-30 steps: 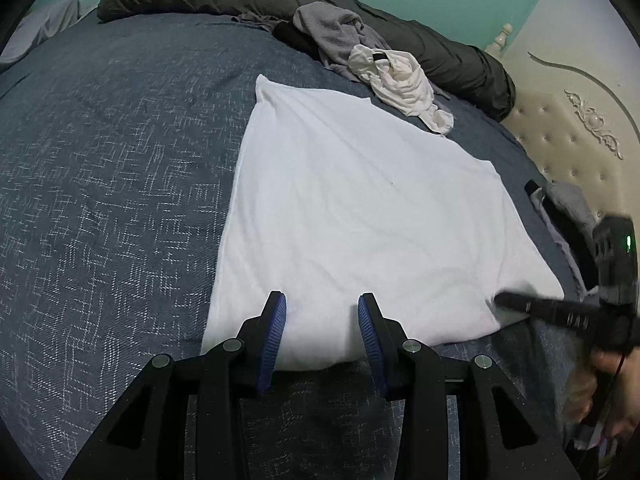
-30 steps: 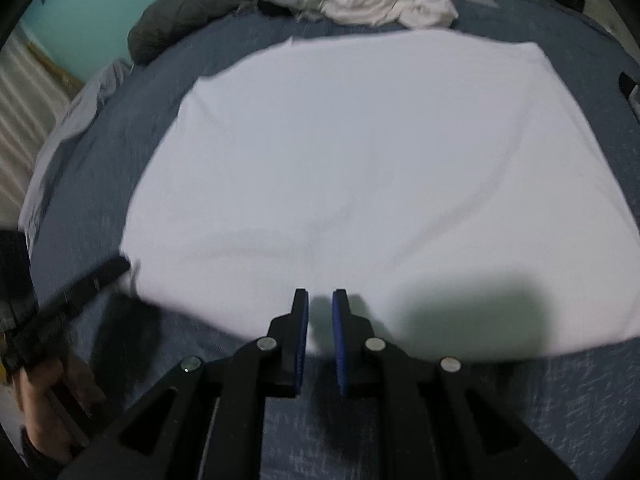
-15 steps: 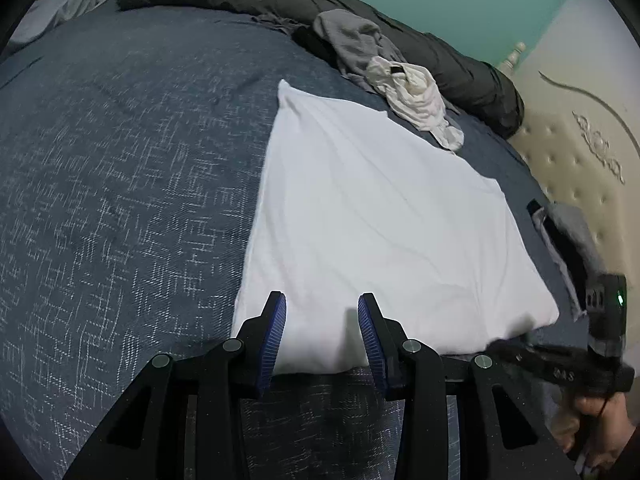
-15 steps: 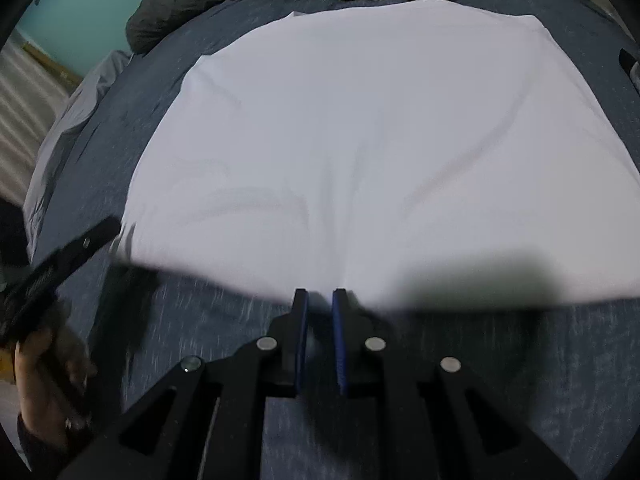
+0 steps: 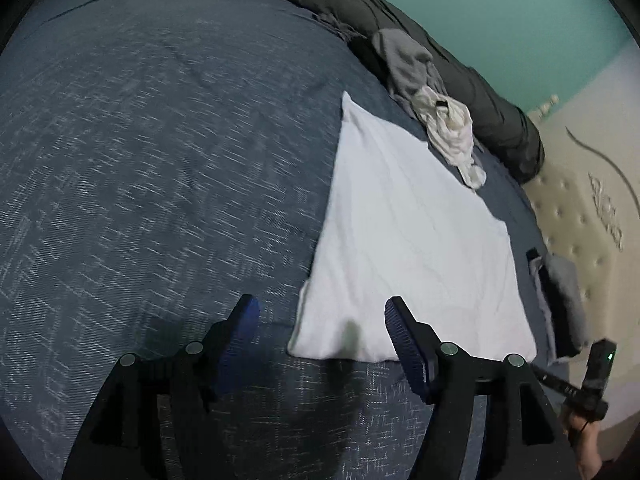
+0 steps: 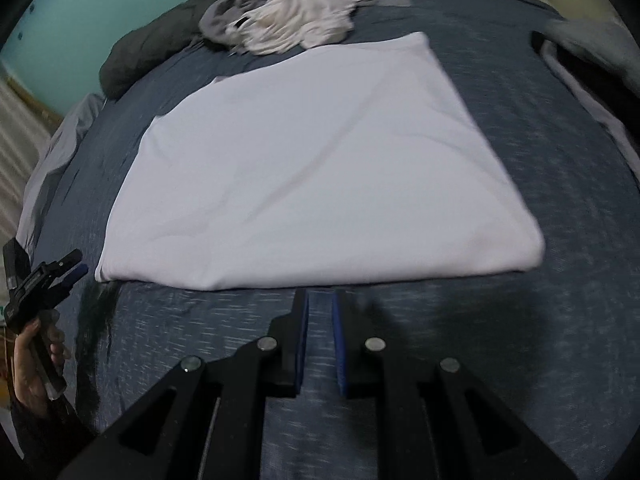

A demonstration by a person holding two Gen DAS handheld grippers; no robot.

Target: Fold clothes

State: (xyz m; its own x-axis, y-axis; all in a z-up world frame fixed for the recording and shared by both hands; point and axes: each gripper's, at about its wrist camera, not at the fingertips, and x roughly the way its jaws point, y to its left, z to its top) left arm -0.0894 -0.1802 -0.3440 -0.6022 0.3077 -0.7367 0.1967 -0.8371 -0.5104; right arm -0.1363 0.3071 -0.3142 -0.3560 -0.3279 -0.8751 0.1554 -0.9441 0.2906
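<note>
A white garment (image 5: 412, 240) (image 6: 312, 168) lies folded flat into a rectangle on the blue-grey bedspread (image 5: 160, 160) (image 6: 560, 320). My left gripper (image 5: 322, 308) stands wide open just above the garment's near left corner, nothing between its fingers. My right gripper (image 6: 320, 300) hovers a little short of the garment's near edge, its pads drawn together to a narrow slit with only bedspread showing through. Each wrist view catches the other gripper at its edge, the right gripper (image 5: 592, 376) and the left gripper (image 6: 44, 280), each held in a hand.
A crumpled pile of white and grey clothes (image 5: 444, 128) (image 6: 296, 20) sits beyond the garment against a dark rolled duvet (image 5: 480, 92). A folded grey and black stack (image 5: 560, 300) (image 6: 580, 52) lies by the padded headboard (image 5: 580, 216). Open bedspread stretches to the left.
My left gripper has opened wider and shifted left toward the garment's near left corner. My right gripper has pulled back off the garment's near edge. The garment lies still.
</note>
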